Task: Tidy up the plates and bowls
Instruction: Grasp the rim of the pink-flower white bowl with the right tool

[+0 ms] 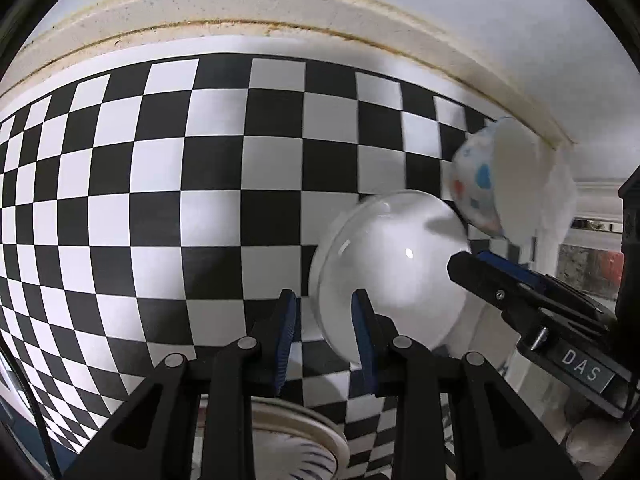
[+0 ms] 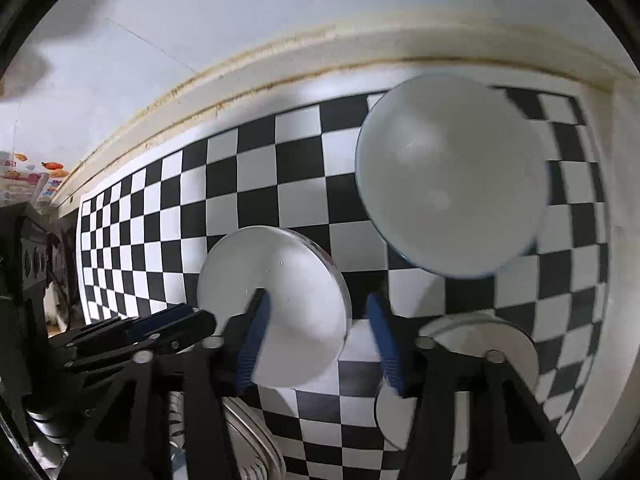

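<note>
Black-and-white checked mat (image 1: 160, 200) under both claws | left claw (image 1: 324, 336) narrowly parted, its pads either side of white plate (image 1: 388, 264) rim, contact unclear | right claw (image 2: 316, 340) part open around the plate's edge, grip unclear | spotted bowl (image 1: 476, 184) beside plate

We see a black-and-white checkered mat (image 1: 160, 200) covering the bench, square pattern right up to a cream raised ledge (image 1: 240, 8) along the back, stained brown at its seams. Plain pale wall (image 2: 240, 20) above it. Far left in the right wrist view: colourful fruit stickers (image 2: 36, 176) and a dark appliance (image 2: 28, 256).
</note>
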Motion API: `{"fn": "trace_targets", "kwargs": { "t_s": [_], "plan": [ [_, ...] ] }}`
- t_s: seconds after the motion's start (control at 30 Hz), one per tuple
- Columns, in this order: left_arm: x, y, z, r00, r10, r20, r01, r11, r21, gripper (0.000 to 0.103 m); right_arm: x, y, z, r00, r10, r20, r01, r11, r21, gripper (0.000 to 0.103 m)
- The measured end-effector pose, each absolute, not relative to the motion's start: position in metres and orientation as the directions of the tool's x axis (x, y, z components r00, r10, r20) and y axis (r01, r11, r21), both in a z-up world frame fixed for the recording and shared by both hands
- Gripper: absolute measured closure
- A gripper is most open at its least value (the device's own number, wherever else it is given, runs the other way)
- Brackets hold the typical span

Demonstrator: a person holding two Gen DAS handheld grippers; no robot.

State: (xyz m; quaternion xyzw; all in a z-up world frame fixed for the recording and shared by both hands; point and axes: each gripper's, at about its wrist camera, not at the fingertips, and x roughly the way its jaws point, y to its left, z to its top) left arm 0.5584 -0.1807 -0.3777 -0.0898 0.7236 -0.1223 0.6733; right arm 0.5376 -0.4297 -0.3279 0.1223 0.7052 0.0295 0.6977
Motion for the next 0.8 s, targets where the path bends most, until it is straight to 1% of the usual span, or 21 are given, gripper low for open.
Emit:
{"fn": "trace_targets", "kwargs": {
  "t_s": [0.03,0.07,0.1,0.13,0.17,0.2,0.23,0.3,0.47,0.6,0.8],
  "plan": [
    [0.558,-0.182,-0.379,-0.075,-0.289,-0.954,0.033,0.956,-0.292,0.077,0.538,-0.429,-0.334,-0.011,0.219,-0.976,0.124,0.968,0.216,0.066],
    [0.558,-0.184,-0.381,-0.073,-0.283,-0.956,0.035,0.958,-0.286,0.077,0.54,-0.428,-0.341,-0.033,0.212,-0.977,0.113,0.972,0.207,0.068],
    [0.558,-0.184,-0.385,-0.075,-0.277,-0.958,0.038,0.959,-0.28,0.081,0.541,-0.426,-0.346,-0.046,0.203,-0.978,0.103,0.975,0.197,0.071],
    [0.557,-0.185,-0.388,-0.079,-0.275,-0.958,0.04,0.96,-0.279,0.087,0.54,-0.426,-0.351,-0.057,0.196,-0.979,0.095,0.977,0.19,0.076],
    [0.556,-0.188,-0.39,-0.085,-0.274,-0.958,0.044,0.959,-0.278,0.09,0.54,-0.426,-0.355,-0.065,0.189,-0.98,0.089,0.979,0.183,0.08],
    [0.555,-0.189,-0.391,-0.082,-0.265,-0.961,0.048,0.962,-0.27,0.091,0.54,-0.426,-0.359,-0.07,0.174,-0.982,0.085,0.982,0.167,0.088],
    [0.553,-0.19,-0.39,-0.069,-0.255,-0.965,0.055,0.964,-0.259,0.091,0.54,-0.427,-0.361,-0.069,0.165,-0.984,0.082,0.984,0.16,0.093],
    [0.553,-0.191,-0.389,-0.059,-0.242,-0.968,0.058,0.968,-0.245,0.091,0.539,-0.427,-0.362,-0.063,0.172,-0.983,0.08,0.983,0.167,0.095],
    [0.546,-0.194,-0.379,-0.028,-0.226,-0.974,0.065,0.972,-0.227,0.091,0.531,-0.422,-0.357,-0.054,0.172,-0.984,0.059,0.984,0.169,0.095],
    [0.534,-0.196,-0.355,0.013,-0.22,-0.975,0.084,0.972,-0.218,0.091,0.521,-0.419,-0.341,-0.032,0.178,-0.983,0.055,0.983,0.176,0.095],
    [0.504,-0.19,-0.312,0.07,-0.232,-0.97,0.103,0.969,-0.224,0.091,0.493,-0.415,-0.3,0.02,0.212,-0.977,0.021,0.977,0.212,0.095]
  ]
}}
